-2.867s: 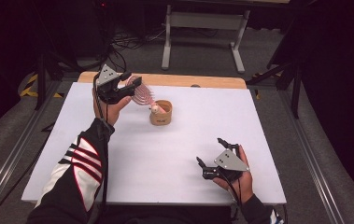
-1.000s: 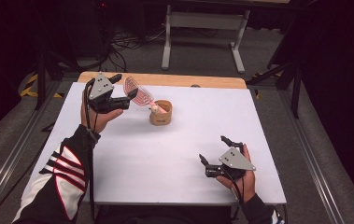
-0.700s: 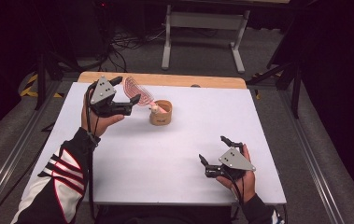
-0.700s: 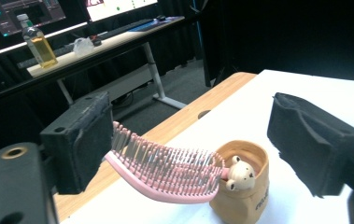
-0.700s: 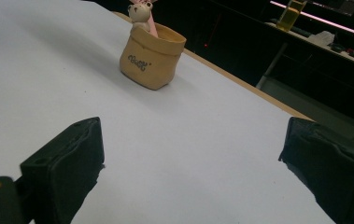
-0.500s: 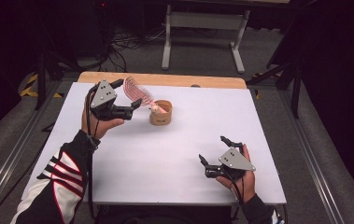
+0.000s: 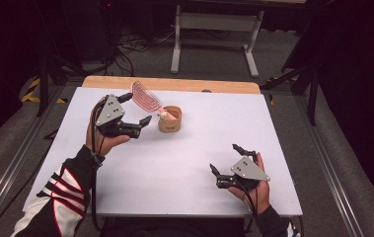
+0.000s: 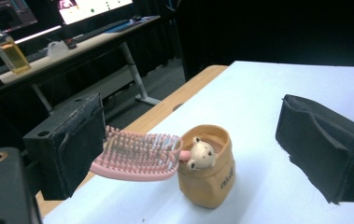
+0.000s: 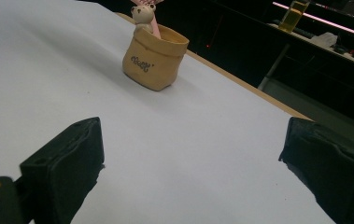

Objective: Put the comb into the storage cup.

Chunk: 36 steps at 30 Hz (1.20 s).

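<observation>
A tan sack-shaped pot (image 7: pixel 170 119) (image 8: pixel 208 171) (image 9: pixel 154 55) with a small bear figure (image 8: pixel 201 151) on its rim stands at the table's far middle. A pink hairbrush (image 7: pixel 146 98) (image 8: pixel 139 156) stands handle-down in it and leans to the left. My left gripper (image 7: pixel 136 109) (image 8: pixel 202 154) hovers open just left of the pot, its jaws apart on either side of the brush and pot, touching neither. My right gripper (image 7: pixel 226 161) (image 9: pixel 198 172) rests open near the front right of the table, with nothing between its jaws.
The white tabletop (image 7: pixel 184 158) has a wooden strip (image 7: pixel 184 85) along its far edge. Beyond it are a desk frame (image 7: pixel 214 24) and floor cables (image 7: pixel 135 42). A bottle of yellow liquid (image 8: pixel 6 46) stands on a far desk.
My left gripper has let go of the brush, now standing in the pot, and has drawn back left and toward me. The right gripper has hardly moved.
</observation>
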{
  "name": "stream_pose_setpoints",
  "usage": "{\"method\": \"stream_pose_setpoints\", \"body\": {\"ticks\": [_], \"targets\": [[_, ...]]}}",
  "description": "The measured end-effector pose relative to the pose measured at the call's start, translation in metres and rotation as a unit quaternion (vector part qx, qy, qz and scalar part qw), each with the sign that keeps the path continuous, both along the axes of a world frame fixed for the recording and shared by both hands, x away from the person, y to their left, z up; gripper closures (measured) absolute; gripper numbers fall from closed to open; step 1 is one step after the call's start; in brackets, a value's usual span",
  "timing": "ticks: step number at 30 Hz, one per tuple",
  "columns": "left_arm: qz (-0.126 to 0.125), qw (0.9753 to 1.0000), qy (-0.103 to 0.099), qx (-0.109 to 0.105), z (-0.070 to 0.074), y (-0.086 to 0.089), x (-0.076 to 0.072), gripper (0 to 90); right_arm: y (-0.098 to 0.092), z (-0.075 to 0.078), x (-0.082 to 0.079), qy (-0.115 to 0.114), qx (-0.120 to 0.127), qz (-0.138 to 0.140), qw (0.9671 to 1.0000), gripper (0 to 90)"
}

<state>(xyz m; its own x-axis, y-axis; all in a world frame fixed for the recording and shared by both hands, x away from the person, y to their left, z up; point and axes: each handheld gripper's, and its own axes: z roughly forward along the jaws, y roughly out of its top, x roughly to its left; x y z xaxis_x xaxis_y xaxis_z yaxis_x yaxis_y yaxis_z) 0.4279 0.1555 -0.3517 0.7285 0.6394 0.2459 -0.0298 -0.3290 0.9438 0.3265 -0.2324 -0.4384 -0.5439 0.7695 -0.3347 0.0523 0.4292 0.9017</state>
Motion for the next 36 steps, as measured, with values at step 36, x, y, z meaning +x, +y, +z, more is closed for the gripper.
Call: {"method": "stream_pose_setpoints", "body": {"ticks": [36], "targets": [[-0.032,0.9991,-0.015,0.024,-0.033,-0.006,-0.043,6.8,0.002,0.001,-0.003,-0.014,0.000,-0.001,0.9999,6.2]]}}
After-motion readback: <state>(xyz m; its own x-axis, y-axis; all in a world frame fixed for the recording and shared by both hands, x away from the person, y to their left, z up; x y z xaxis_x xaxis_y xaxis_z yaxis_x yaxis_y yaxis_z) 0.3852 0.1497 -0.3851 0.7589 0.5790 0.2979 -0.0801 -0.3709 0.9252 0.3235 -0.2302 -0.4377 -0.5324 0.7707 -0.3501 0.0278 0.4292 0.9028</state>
